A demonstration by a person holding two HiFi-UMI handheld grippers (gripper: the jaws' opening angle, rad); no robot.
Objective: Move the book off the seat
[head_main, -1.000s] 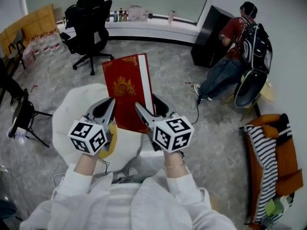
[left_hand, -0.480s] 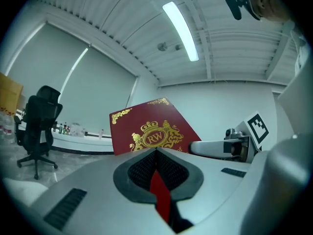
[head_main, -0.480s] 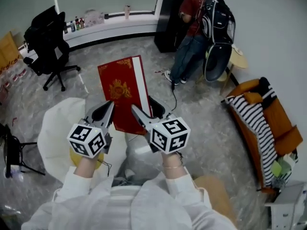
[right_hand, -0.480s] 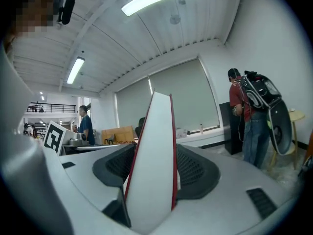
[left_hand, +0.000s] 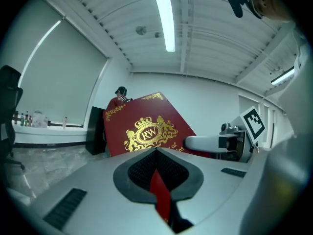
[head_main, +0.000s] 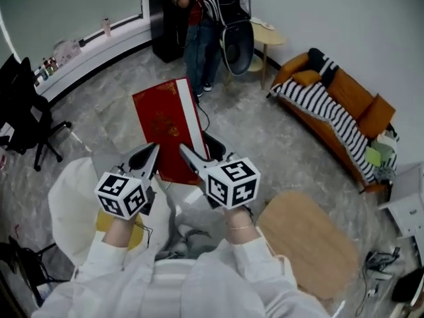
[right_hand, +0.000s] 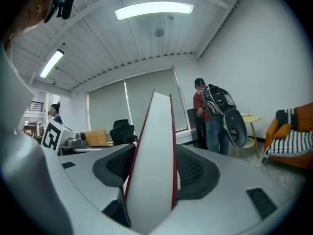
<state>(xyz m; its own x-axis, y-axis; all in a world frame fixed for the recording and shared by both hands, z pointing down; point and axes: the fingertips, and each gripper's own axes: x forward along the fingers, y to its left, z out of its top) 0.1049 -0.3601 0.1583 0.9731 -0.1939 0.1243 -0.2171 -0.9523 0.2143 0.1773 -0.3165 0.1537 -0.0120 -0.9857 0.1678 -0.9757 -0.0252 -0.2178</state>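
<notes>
Red hardcover book (head_main: 165,128) with a gold crest on its cover is held in the air in front of the person. Both grippers grip it at its near end, and it slopes away over the grey marbled floor (head_main: 265,151).

At the far left a black office chair (head_main: 20,111) stands by the long white window ledge (head_main: 93,45). Nearer, the white rounded seat (head_main: 69,197) sits low at the left, and the book hangs just right of it, off its surface.

The left gripper (head_main: 151,154) has its jaws nearly together. They pinch a thin red edge of the book at its near left corner, and the left gripper view shows that sliver between the dark pads (left_hand: 142,168) with the crest rising beyond.

The right gripper (head_main: 187,155) takes the near right corner. Its jaws stand wide, pressed on either side of the thick white page block, which the right gripper view shows edge-on between red covers (right_hand: 154,155).

Beyond the book, a person wearing a black backpack (head_main: 199,18) stands at a dark cabinet (head_main: 162,18), with a small round side table (head_main: 268,35) to the right. A round wooden tabletop (head_main: 308,244) lies near right, and an orange sofa (head_main: 358,105) draped with a striped blanket runs along the right wall.
</notes>
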